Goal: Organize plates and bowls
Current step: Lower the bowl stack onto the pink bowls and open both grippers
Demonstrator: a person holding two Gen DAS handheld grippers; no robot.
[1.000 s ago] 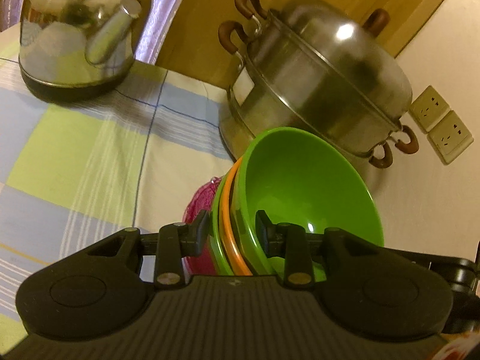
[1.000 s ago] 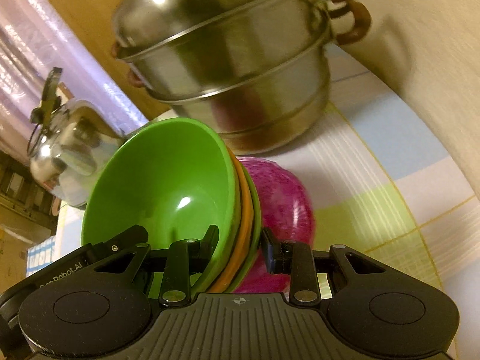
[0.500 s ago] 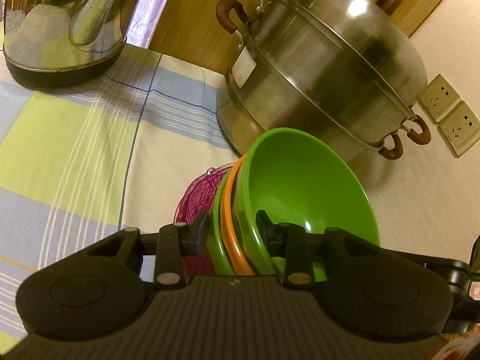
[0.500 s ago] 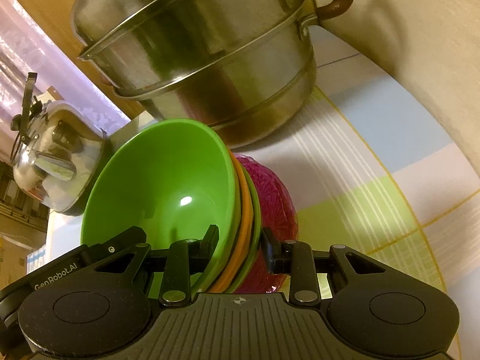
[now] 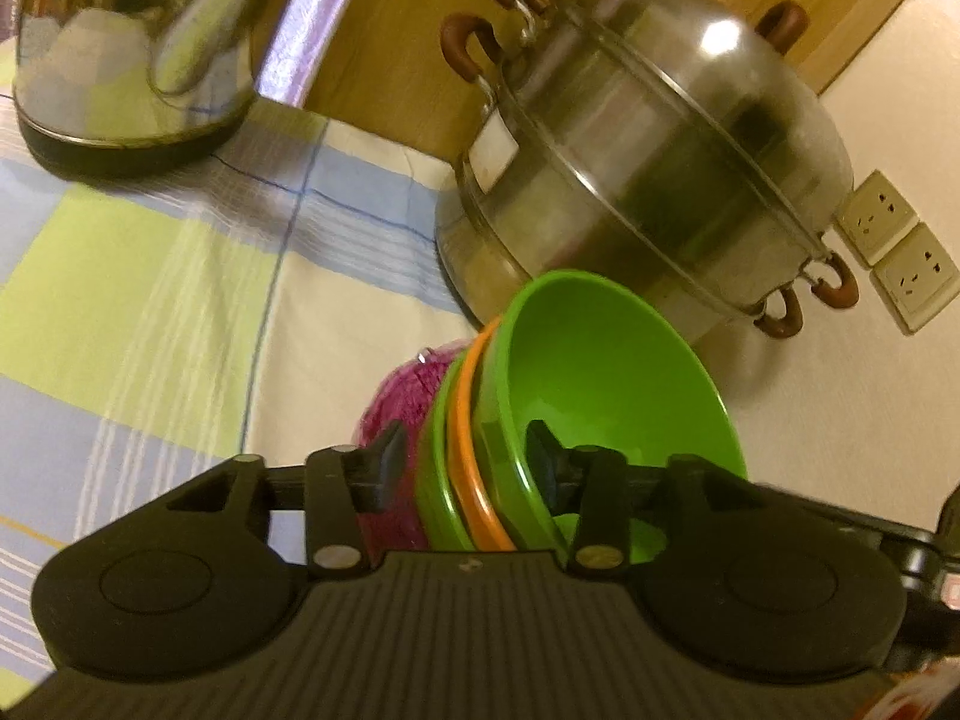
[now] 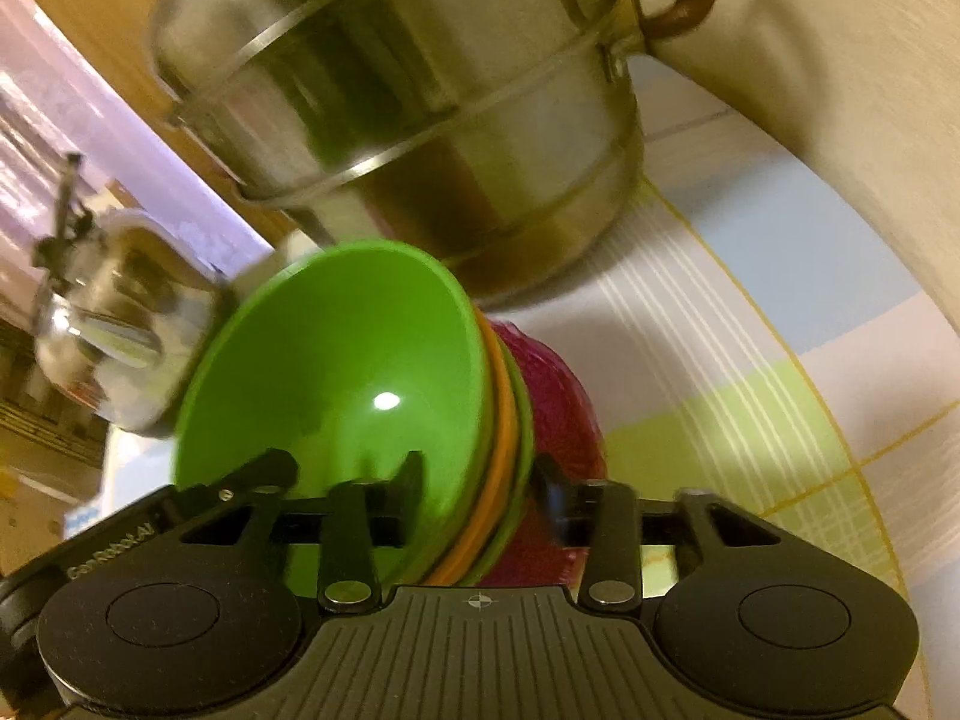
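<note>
A nested stack of bowls stands on the checked tablecloth [image 5: 150, 300] in front of a steel steamer pot [image 5: 648, 180]. The top green bowl [image 5: 600, 372] sits in an orange bowl [image 5: 465, 420], then another green one [image 5: 438, 420], with a magenta bowl [image 5: 396, 396] underneath. My left gripper [image 5: 465, 462] straddles the stacked rims on one side; its jaws are opening, and a gap shows at the outer finger. From the opposite side my right gripper [image 6: 477, 474] straddles the same rims, one finger inside the green bowl [image 6: 348, 372], the other by the magenta bowl [image 6: 564, 408]; its jaws are opening too.
The steamer pot [image 6: 432, 120] stands just behind the stack. A shiny steel kettle [image 5: 132, 30] sits at the far left of the table, and wall sockets [image 5: 900, 252] are on the cream wall to the right. Bare tablecloth [image 6: 750, 360] lies beside the stack.
Both grippers were shut on the stack's rims. Now both pairs of jaws have spread apart from them, and the stack stays between the fingers.
</note>
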